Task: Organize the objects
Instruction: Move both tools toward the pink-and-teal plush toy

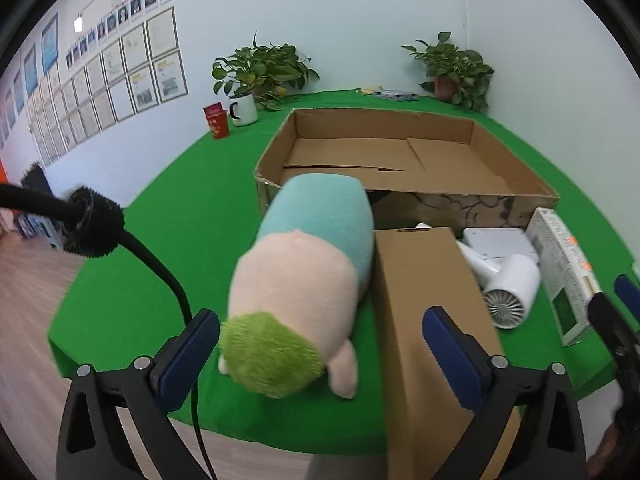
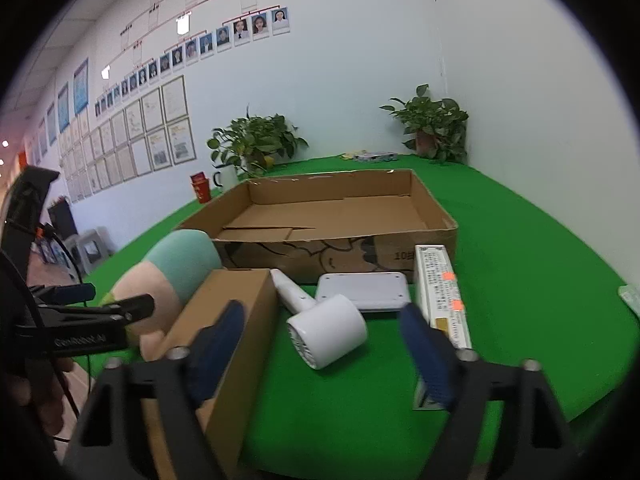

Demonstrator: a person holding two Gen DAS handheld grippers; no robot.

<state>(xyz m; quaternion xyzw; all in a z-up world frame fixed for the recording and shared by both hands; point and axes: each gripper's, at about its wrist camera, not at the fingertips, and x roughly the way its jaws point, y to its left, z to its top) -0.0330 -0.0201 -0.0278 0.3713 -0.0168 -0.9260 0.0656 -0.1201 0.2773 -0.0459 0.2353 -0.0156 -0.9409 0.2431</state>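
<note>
I hold the left gripper (image 1: 320, 354) fingers spread around the plush toy (image 1: 304, 276) lying on the bench (image 1: 180, 240). Right gripper (image 2: 324, 344) fingers spread near the hair dryer (image 2: 326, 330).

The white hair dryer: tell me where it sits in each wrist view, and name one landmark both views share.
Left wrist view: the white hair dryer lies at right of centre, between the tall brown box and the long white carton.
Right wrist view: it lies at centre, just ahead of the open tongs.
Shared landmark: the large open cardboard tray behind it.
</note>
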